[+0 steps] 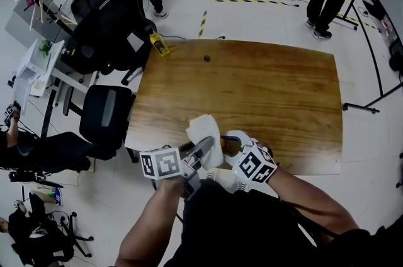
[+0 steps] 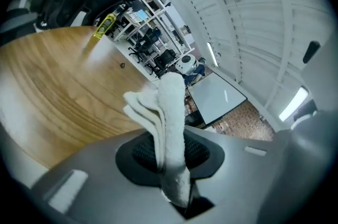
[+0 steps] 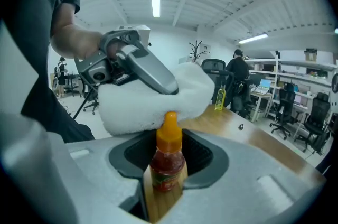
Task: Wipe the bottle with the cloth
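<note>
Jaws of the left gripper (image 1: 206, 145) pinch the cloth (image 2: 169, 112), the right gripper's (image 1: 232, 145) clamp the bottle (image 3: 167, 162) over the table's (image 1: 252, 89) near edge, cloth against its cap (image 3: 169, 130): best hold the bottle steady and draw the cloth down its sides.

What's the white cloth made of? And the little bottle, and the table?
The cloth looks like soft terry or microfibre: fuzzy, thickly folded. The bottle seems clear, glossy plastic, its red contents showing through, with an orange cap that looks like plastic too. The table looks like smooth wood or wood-look laminate, streaked with grain.
</note>
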